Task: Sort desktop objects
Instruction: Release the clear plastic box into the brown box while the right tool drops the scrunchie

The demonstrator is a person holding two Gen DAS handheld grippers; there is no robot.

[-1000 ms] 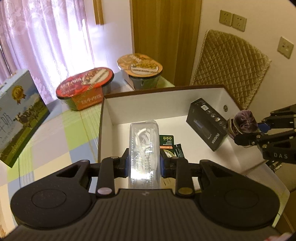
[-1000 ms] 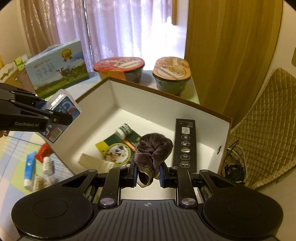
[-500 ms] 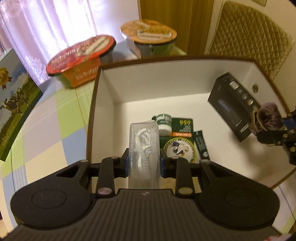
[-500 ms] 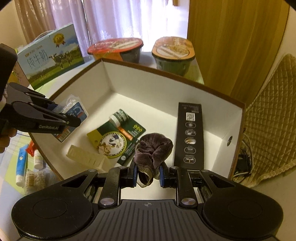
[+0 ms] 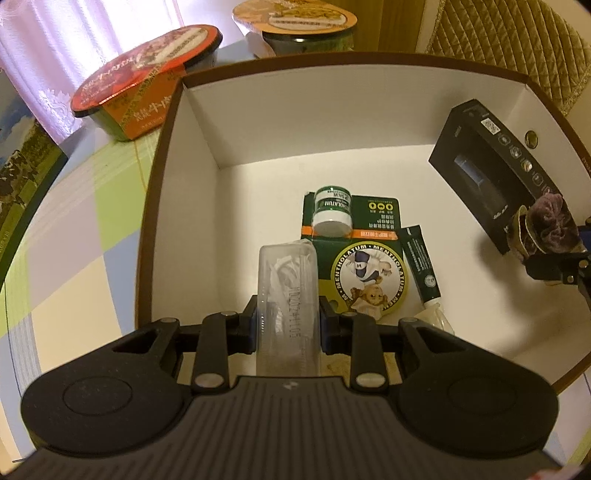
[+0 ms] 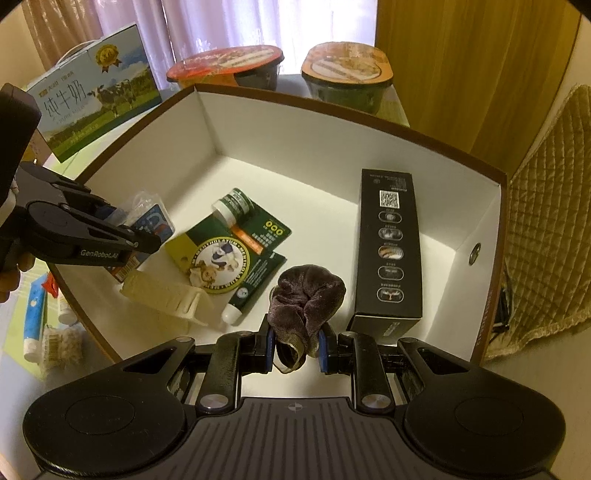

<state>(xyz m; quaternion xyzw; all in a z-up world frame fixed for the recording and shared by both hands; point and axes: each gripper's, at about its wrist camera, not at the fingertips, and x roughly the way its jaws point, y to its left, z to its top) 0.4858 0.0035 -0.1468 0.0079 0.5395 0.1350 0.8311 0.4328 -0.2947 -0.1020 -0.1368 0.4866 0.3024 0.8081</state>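
- Grippers both point steeply down into the open white box with its brown rim, which stands on the checked tabletop.
- Left gripper pinches a clear plastic packet of white contents between its pads; the packet stands up along the fingers, above the box floor near the left wall. In the right wrist view the same packet shows a blue printed face.
- Right gripper pinches a dark purple velvet scrunchie, which bulges above the pads, just beside the black carton.
- Since a second ago both hands have come lower over the box: its walls now fill each view, and the curtain and wall sockets have slipped out of the left wrist view. Neither grip has changed.
- Inside the box lie a green Mentholatum card with a small green jar on its upper edge, a dark green tube just to the card's right, a cream ribbed plastic piece near the front, and a long black carton along the right wall.
- Outside, behind the box, stand two instant noodle bowls, one red-lidded, one orange-lidded; a milk carton stands to the left.
- A blue tube and small items lie on the tabletop beside the box's left corner.
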